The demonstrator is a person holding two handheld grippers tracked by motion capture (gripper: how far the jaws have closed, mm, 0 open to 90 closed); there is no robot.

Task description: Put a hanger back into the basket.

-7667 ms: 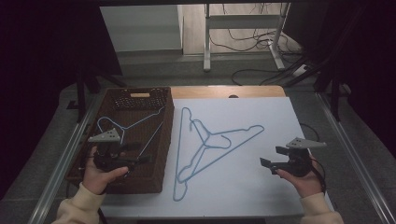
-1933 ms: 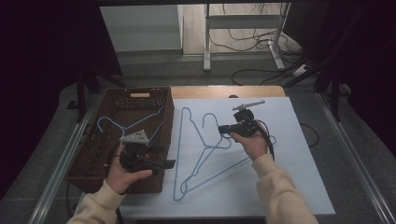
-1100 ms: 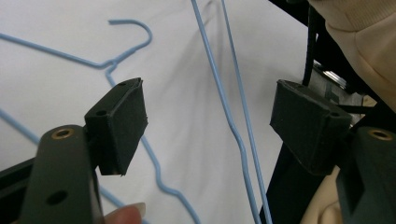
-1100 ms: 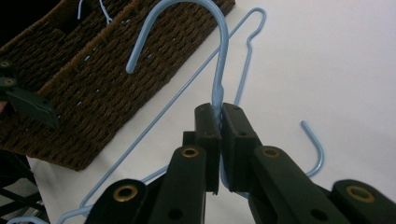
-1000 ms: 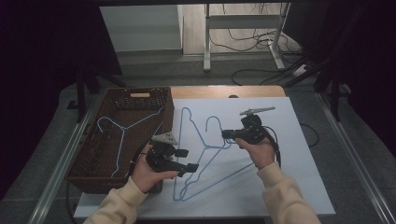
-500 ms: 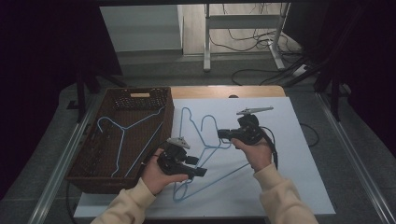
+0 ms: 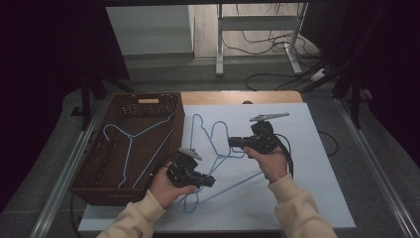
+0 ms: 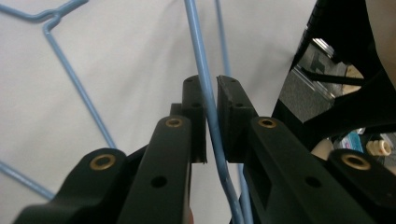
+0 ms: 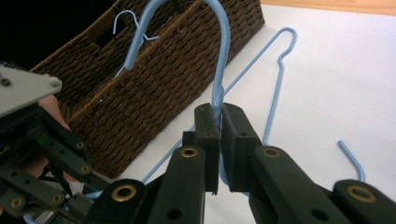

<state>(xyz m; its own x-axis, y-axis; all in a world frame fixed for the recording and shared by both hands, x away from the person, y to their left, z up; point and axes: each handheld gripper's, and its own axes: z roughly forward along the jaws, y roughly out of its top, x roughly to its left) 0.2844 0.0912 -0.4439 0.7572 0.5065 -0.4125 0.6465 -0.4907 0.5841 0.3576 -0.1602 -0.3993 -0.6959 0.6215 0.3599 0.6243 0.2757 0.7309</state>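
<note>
Two blue wire hangers lie overlapped on the white mat (image 7: 312, 168). My right gripper (image 7: 232, 143) (image 9: 219, 112) is shut on the neck of one blue hanger (image 9: 223, 42) just below its hook, holding that end up off the mat. My left gripper (image 7: 210, 181) (image 8: 211, 88) has just been closing, and its pads now pinch a straight wire of the blue hanger (image 8: 196, 37) (image 7: 237, 181) lower down. The second hanger (image 9: 280, 70) rests flat on the mat beside it.
A brown wicker basket (image 7: 89, 168) (image 9: 177, 70) stands along the mat's left edge with a third blue hanger (image 7: 130, 144) inside. The other hand and its gripper (image 9: 42, 154) are low at the left of the right gripper view. Cables run over the floor behind the table.
My left hand has moved right from the basket side onto the mat, and its jaws have closed on the hanger wire. The right gripper has kept its hold on the hook's neck.
</note>
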